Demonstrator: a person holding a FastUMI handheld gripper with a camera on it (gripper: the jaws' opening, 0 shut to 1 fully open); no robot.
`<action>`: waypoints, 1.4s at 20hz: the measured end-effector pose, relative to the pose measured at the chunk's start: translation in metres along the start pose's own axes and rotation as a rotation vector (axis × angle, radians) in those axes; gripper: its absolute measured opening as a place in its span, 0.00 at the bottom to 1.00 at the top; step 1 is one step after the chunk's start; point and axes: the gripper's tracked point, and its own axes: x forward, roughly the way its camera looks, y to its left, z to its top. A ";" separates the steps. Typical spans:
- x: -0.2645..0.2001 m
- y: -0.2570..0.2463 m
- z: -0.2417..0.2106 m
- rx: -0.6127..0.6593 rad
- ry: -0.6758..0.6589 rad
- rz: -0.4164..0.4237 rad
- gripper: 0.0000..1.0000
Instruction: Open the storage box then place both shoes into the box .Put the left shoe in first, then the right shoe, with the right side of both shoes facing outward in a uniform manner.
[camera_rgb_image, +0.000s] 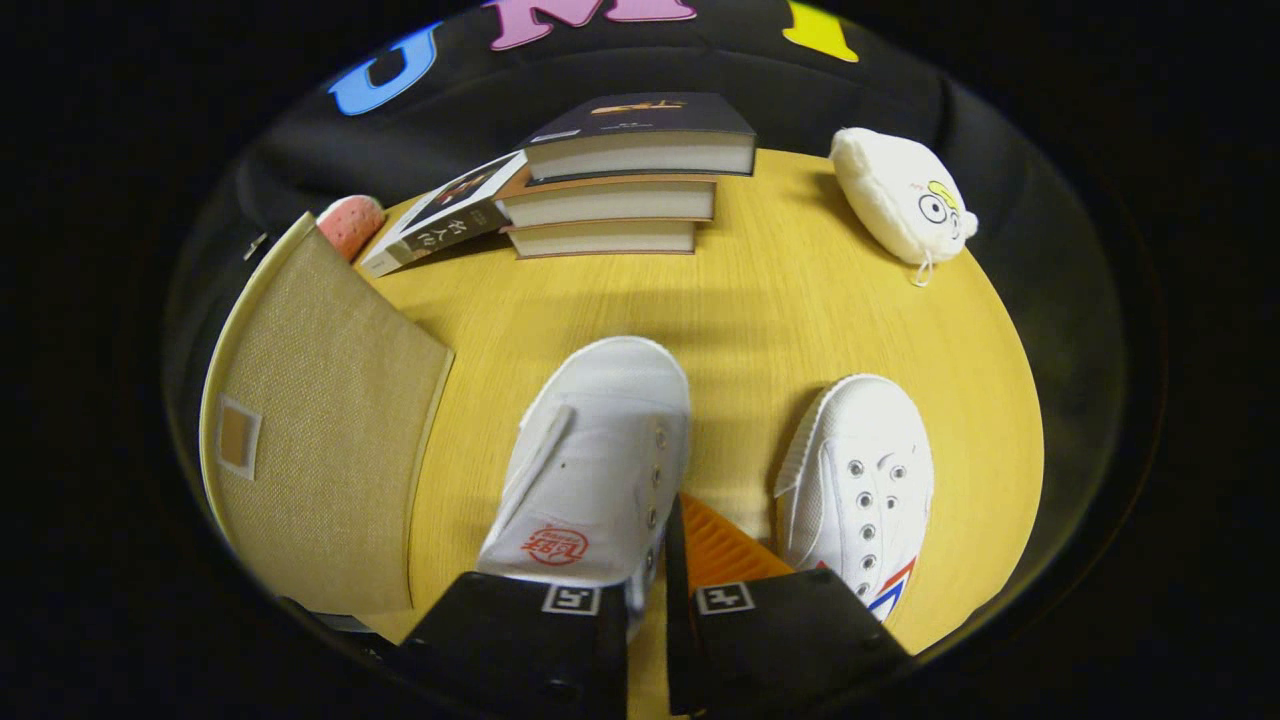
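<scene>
Pinching the left shoe (590, 470) by its inner wall, the fingers (655, 560) carry it first — storage box (320, 430) waits just alongside, right shoe (860, 480) resting on the desk (780, 300).

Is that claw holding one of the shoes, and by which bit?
The gripper appears shut on the nearer shoe, pinching its side wall by the eyelets.

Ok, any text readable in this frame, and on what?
Nothing reads for sure.
Leaning book: printed characters on the cover, too skewed to read.
Top book: small cover print, blurred.
Shoe nearest the fingers: red tongue stamp, blurred.
Gripper, fingers at that shoe's eyelet edge: square markers, no words.
</scene>
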 end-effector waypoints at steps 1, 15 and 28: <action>-0.001 0.001 0.002 -0.003 -0.008 0.015 0.14; -0.120 0.031 0.033 0.231 -0.076 0.006 0.07; -0.208 0.169 0.095 0.322 -0.186 0.117 0.07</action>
